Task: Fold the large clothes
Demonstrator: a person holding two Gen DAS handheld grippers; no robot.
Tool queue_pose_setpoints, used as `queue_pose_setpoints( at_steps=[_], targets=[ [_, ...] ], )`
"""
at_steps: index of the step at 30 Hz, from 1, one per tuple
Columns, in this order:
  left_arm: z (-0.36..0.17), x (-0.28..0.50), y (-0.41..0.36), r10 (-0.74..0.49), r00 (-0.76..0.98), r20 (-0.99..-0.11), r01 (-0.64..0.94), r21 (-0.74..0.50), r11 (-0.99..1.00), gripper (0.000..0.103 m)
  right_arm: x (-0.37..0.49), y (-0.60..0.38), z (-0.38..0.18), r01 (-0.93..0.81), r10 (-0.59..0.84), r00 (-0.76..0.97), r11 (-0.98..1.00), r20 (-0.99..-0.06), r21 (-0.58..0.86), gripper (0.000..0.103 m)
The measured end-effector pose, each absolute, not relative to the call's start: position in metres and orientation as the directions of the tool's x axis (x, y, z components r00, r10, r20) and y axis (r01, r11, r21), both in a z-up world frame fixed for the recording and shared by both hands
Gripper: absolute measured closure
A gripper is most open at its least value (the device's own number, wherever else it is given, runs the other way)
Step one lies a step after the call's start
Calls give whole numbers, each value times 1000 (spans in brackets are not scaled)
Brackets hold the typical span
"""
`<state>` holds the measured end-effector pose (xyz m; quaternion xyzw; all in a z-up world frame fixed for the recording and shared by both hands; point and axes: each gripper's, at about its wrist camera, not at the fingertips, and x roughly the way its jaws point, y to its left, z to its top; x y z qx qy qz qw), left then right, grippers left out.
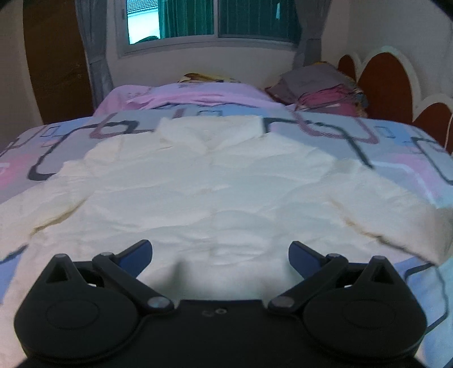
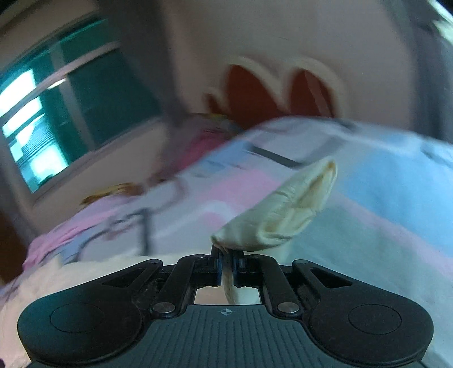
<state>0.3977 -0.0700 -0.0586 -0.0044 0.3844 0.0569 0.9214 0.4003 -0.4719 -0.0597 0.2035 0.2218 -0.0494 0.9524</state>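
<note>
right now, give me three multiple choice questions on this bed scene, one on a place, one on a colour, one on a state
1. Where does the shirt lie?
A. on the floor
B. spread on the bed cover
C. hung at the window

2. What colour is the shirt?
A. cream
B. black
C. red

3. How do the two grippers stand?
A. both open
B. both shut on cloth
C. left open, right shut on a sleeve

Answers:
1. B, since the left wrist view shows it laid out flat over the patterned cover.
2. A, since the cloth is pale cream in both views.
3. C, since the left gripper has its jaws wide apart over the shirt and grips nothing, while the right gripper has its jaws closed on the cloth of the sleeve, lifted above the cover.
</note>
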Motion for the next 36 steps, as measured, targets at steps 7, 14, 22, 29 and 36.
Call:
queue_pose_setpoints(
  at_steps=[7, 14, 22, 29, 36],
  targets=[
    [-61, 399, -2, 74, 704, -707, -118, -13, 993, 5, 447, -327, -32, -142, 234, 872, 962, -431, 234, 97],
    [-65, 405, 60, 29, 710, -704, -146, -107, 983, 8, 471, -182, -73, -342, 386, 746, 921, -543, 186, 97],
    [-75, 409, 123, -26, 693, -720, -180, -207, 962, 9, 468, -86, -117, -461, 471, 643, 868, -605, 186, 97],
    [-84, 420, 139, -100, 680, -727, -149, -270, 951, 13, 452, -49, -123, -474, 431, 654, 874, -621, 108, 73],
    [-101, 451, 122, -241, 667, -705, -70, -382, 921, 17, 428, -114, -97, -399, 413, 724, 904, -552, 152, 48]
  ],
)
